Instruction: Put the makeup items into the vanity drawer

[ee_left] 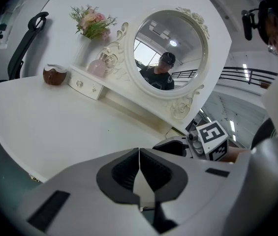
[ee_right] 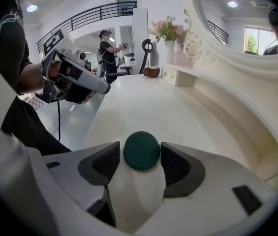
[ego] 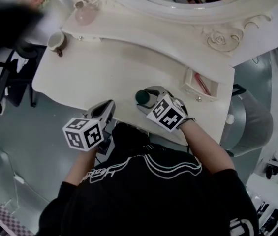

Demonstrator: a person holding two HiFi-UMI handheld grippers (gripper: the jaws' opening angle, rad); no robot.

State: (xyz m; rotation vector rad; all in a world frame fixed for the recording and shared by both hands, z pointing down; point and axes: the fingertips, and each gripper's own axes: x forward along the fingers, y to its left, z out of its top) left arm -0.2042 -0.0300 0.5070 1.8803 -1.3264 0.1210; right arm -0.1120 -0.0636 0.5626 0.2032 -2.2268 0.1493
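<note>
A white, curvy-edged vanity desk [ego: 104, 68] with an ornate oval mirror [ee_left: 170, 53] fills the scene, grey floor around it. At the desk's right end a small white drawer [ego: 187, 82] stands pulled open, and a slim reddish stick [ego: 203, 85] lies inside; whether anything else is in it is too small to tell. Far off at the left end sits a little brown bowl-like cup [ego: 57, 41], contents unseen. The task's thing in hand is a dark green round ball-shaped makeup item [ego: 142, 97], resting on the desk near the front edge, well short of the drawer. The right claw [ee_right: 139, 157] has its jaws spread wide with the ball between the pads, which sit at its sides without visibly pressing. The left claw [ee_left: 139, 168] is closed tight on nothing, hovering over the front edge. The risk, I'd judge: a smooth round thing may roll off the desk if nudged, or squirt out if pinched off-centre.
</note>
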